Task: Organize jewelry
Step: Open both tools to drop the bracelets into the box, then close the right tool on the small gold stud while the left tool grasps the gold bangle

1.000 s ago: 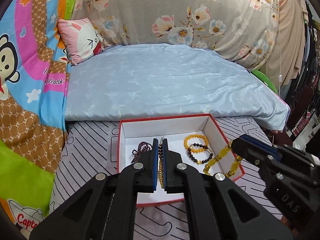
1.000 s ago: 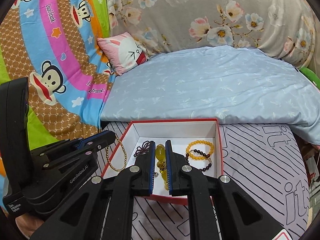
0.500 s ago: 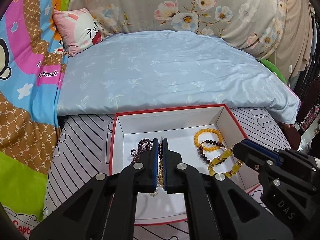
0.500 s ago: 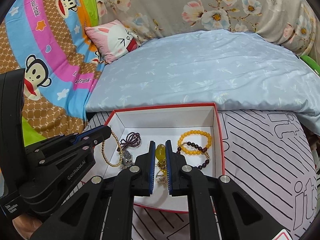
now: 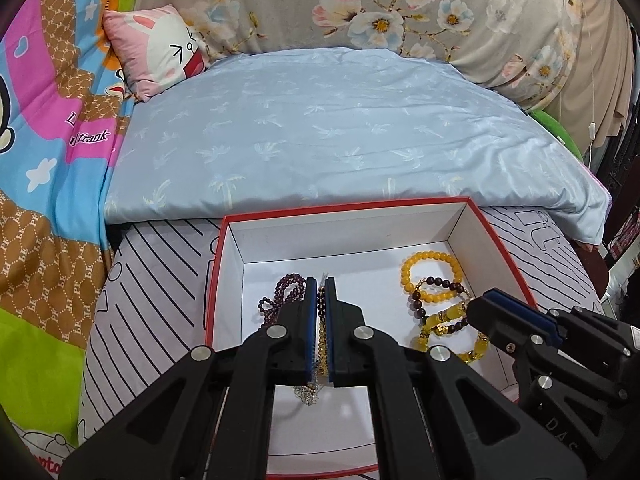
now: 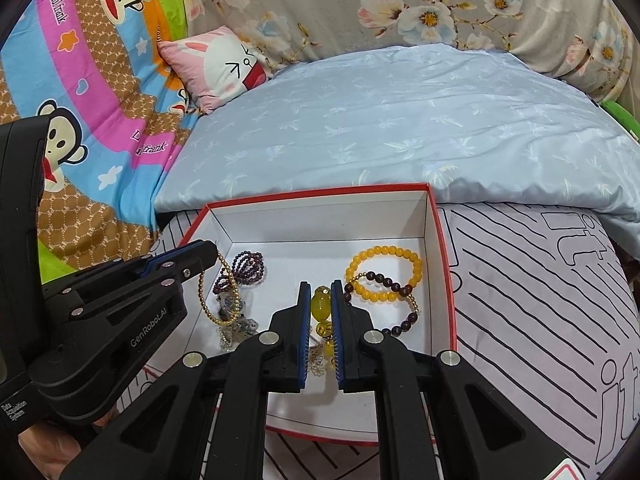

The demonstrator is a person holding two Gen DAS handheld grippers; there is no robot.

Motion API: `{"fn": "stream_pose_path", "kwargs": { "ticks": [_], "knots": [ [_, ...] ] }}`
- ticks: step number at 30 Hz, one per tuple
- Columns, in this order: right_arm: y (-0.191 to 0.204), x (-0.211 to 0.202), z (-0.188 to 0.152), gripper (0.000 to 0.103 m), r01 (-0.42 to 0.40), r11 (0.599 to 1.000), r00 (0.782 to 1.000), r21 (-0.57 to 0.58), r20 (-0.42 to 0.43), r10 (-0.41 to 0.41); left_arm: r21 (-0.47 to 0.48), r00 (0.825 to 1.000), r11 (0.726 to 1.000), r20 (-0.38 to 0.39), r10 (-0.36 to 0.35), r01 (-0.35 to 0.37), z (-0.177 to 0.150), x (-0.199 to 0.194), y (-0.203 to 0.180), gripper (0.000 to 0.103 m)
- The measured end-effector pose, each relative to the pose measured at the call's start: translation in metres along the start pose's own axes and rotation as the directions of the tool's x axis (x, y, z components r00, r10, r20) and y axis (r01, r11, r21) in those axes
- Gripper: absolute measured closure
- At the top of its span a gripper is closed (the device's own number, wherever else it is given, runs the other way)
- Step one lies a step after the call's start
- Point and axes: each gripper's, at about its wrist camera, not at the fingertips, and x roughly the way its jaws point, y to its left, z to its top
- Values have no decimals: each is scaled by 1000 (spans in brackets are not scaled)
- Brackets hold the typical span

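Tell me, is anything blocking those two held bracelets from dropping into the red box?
Nothing visible does. The gold bead strand in the left gripper and the chunky yellow bracelet in the right gripper already hang inside the open red box, over bare white floor between the other bracelets.

The left wrist view looks forward and steeply down along the left gripper [image 5: 320, 292], close above the red-rimmed box [image 5: 352, 205] on the bed, with the right gripper [image 5: 486, 300] entering at its lower right. The right wrist view looks down the right gripper [image 6: 321, 294] from just beside it, with the left gripper [image 6: 208, 250] at its left edge. Both views share the box, the pale blue quilt [image 5: 328, 128] and the rabbit cushion [image 6: 224, 66] beyond.
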Motion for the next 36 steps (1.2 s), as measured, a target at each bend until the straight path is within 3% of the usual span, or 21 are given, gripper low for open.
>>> {"fn": "stream_pose_path", "kwargs": {
  "ticks": [9, 10, 11, 12, 14, 15, 25, 36],
  "knots": [
    [-4, 13, -2, 93, 32, 999, 999, -4, -11, -32, -9, 1000, 1000, -22, -2, 2, -2, 11, 0, 99],
    [-5, 13, -2, 88, 37, 999, 999, 1, -5, -37, -14, 1000, 1000, -23, -5, 5, -3, 12, 0, 98],
    [-6, 11, -3, 79, 47, 999, 999, 7, 1, -47, -19, 1000, 1000, -23, -5, 5, -3, 13, 1, 87],
    [-7, 9, -3, 75, 52, 999, 999, 11, 8, -52, -24, 1000, 1000, -23, 2, -3, -3, 13, 2, 67],
    [-9, 2, -4, 71, 59, 998, 998, 15, 21, -59, -34, 1000, 999, 3, 23, -23, -4, 7, 4, 51],
    [-8, -1, -4, 71, 61, 998, 998, 10, 25, -61, -33, 1000, 999, 12, 28, -28, -4, 4, 4, 49],
    [5, -48, -36, 70, 66, 997, 997, -49, 42, -64, -33, 998, 998, 29, 48, -47, -25, -34, 9, 48],
    [11, -73, -116, 70, 38, 999, 998, -23, -50, -39, -94, 999, 994, 2, 49, -49, -87, -83, 28, 43]
  ]
}}
